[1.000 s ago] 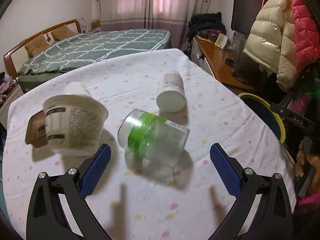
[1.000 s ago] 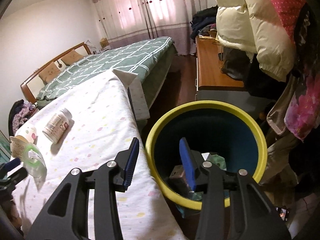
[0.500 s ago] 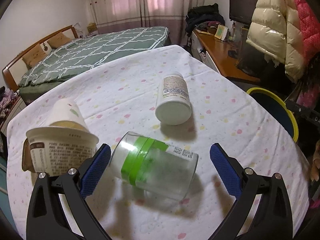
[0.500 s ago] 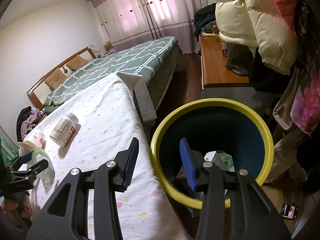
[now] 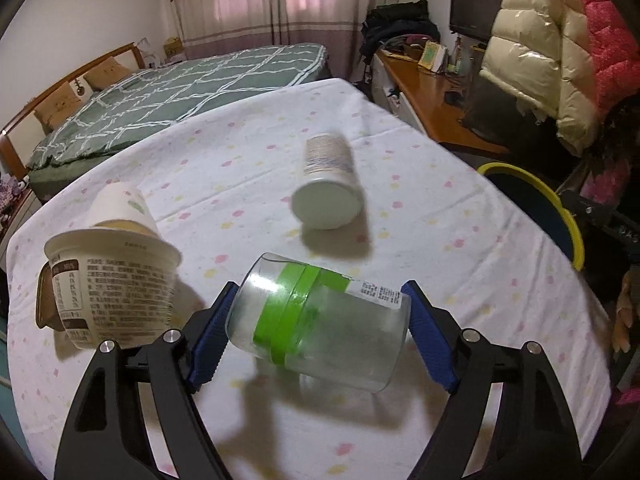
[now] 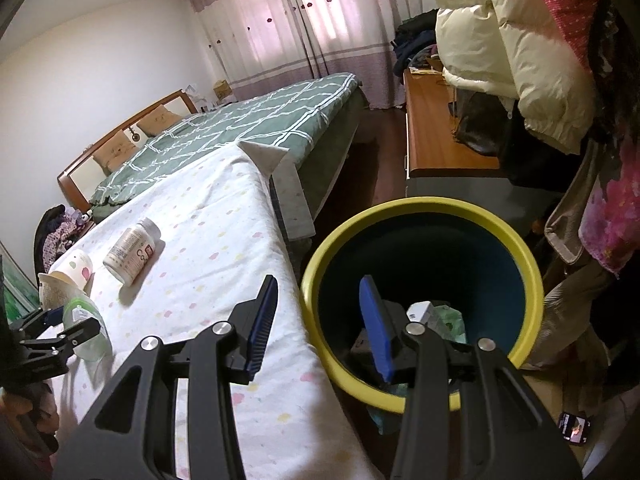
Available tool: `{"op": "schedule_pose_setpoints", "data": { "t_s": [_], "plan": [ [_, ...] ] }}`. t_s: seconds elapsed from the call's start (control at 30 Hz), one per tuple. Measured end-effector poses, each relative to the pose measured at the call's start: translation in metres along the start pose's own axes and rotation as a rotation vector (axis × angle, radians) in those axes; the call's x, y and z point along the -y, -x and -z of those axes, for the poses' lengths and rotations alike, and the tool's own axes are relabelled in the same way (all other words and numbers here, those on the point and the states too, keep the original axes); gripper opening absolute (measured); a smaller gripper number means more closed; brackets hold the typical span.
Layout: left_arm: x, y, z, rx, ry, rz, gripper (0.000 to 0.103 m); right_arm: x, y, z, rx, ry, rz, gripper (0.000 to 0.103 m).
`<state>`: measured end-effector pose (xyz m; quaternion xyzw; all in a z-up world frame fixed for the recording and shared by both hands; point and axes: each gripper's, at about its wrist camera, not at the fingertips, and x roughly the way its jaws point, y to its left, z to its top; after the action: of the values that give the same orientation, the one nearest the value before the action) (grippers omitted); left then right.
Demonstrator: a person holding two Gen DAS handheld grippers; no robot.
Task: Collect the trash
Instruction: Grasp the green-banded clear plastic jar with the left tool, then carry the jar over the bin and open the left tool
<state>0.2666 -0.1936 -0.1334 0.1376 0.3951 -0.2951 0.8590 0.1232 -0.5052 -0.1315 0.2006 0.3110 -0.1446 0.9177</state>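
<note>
A bedroom, pink curtains (image 5: 260,0) glowing at the far wall, a green checked bed (image 5: 180,88) below them, and in front of it a table under a white cloth with pastel dots (image 5: 248,152). Trash is scattered across that cloth. Nearest us, a clear plastic jar with a green band (image 5: 320,320) lies on its side, and the left gripper (image 5: 320,336) is around it right now, blue pads on either side, jaws closing in on the jar's two ends. The left pad looks to be touching the jar's end; whether the right one is on it yet I cannot tell. To the jar's left, a white paper tub with printed text (image 5: 116,276) sits tilted, with a small paper cup (image 5: 124,208) tipped just behind it and a brown tray (image 5: 44,304) peeking out at its left. Farther back toward the middle, a white pill bottle (image 5: 328,184) lies on its side, well apart from the jar.

Off the table's right edge stands the yellow-rimmed bin (image 6: 420,300), dark blue inside, with some wrappers already at the bottom. The right gripper (image 6: 316,320) hangs over the bin's near-left rim, jaws partly apart, nothing between them.
</note>
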Motion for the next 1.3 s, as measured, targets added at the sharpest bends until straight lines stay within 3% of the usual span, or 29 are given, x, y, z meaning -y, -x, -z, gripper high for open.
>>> {"op": "schedule_pose_setpoints", "data": {
  "t_s": [0.3,0.57,0.8,1.07,1.2,1.3],
  "plan": [
    [0.053,0.014,-0.027,0.049,-0.052,0.073,0.08,0.03,0.025,0.0,0.028,-0.011,0.042,0.041],
    [0.123,0.002,-0.063,0.071,-0.131,0.167,0.08,0.078,0.052,0.002,0.071,-0.067,0.122,0.041],
    [0.199,-0.024,-0.095,0.058,-0.211,0.25,0.08,0.115,0.065,0.009,0.072,-0.116,0.175,0.041],
    [0.263,-0.071,-0.115,0.002,-0.25,0.289,0.08,0.144,0.071,0.013,0.07,-0.164,0.202,0.042],
    [0.266,-0.077,-0.117,-0.004,-0.212,0.278,0.092,0.149,0.072,0.012,0.073,-0.173,0.204,0.048],
    [0.257,-0.066,-0.118,0.021,-0.188,0.266,0.092,0.15,0.071,0.013,0.071,-0.173,0.199,0.048]
  ]
}}
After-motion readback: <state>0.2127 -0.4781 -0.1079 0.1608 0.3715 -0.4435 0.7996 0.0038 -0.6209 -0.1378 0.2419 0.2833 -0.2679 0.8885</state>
